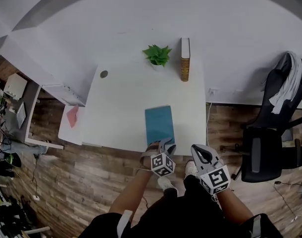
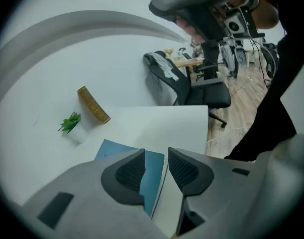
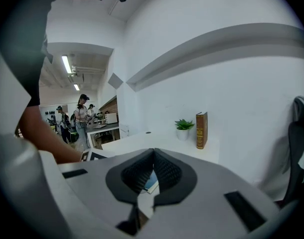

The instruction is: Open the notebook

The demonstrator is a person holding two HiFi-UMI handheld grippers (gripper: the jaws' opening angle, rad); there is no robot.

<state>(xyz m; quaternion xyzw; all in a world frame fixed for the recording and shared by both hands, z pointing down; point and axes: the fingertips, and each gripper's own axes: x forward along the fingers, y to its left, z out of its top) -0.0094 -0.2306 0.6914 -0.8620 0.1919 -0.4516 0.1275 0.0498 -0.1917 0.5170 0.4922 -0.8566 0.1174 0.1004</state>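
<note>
Notebook [image 1: 159, 124], teal and closed, lies flat at the near edge of the white desk [image 1: 124, 95], a little right of its middle, with nothing resting on it. Off to the left, a pink sheet [image 1: 72, 116] sits on a lower side shelf, well apart. At the back of the desk a small potted plant [image 1: 157, 56] stands just left of an upright book [image 1: 185, 59], both clear of the notebook. The left gripper [image 2: 156, 157] hovers over the notebook's near end, tilted down at it. Its fingers are released, and the cover's edge shows through the gap, but neither pad touches it. The right gripper [image 3: 153, 152] hangs beside it off the desk's front edge, fingers clenched tip to tip on nothing. An office chair [image 1: 270, 133] stands at the far right. The step in hand looks like the approach, as opening has not begun. Next, the left fingers would need to reach the cover's free edge, catch only that cover and swing it over.
</note>
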